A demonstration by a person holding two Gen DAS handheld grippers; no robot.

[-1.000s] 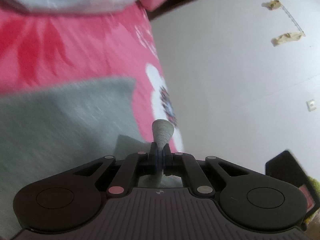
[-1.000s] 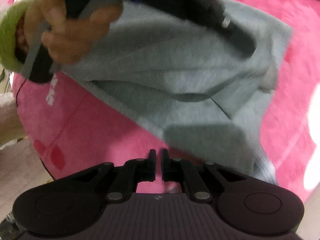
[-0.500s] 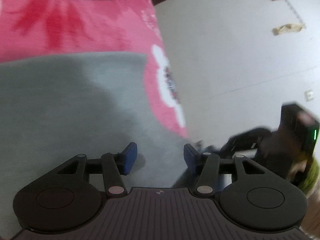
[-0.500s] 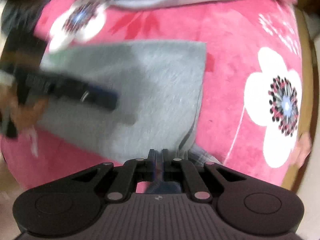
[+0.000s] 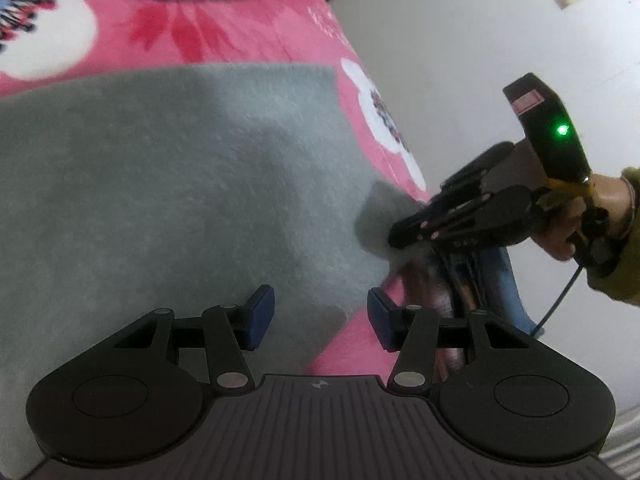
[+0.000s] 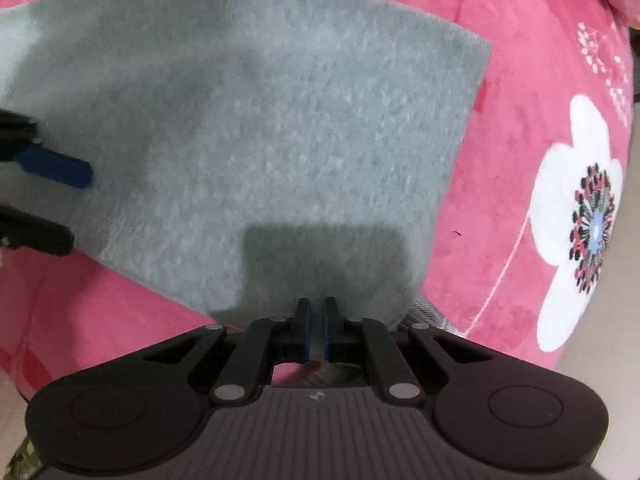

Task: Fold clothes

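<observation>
As the right tongs pinched only the grey garment's 6 o'clock edge and the left tongs hung open and empty, the fold could slip off the pink bedspread.

Grey garment: matt, nubbly fleece cloth ahead of the right claw. Pink flowered blanket beneath: soft plush. Claws: matt black plastic, blue pads.

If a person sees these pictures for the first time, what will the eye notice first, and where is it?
First the grey cloth, lying flat across the pink flowered blanket and filling the middle of both views. Next the right gripper, shut on the cloth's near corner, and the left gripper, open above its near edge. The large white flower at the right also stands out.
</observation>
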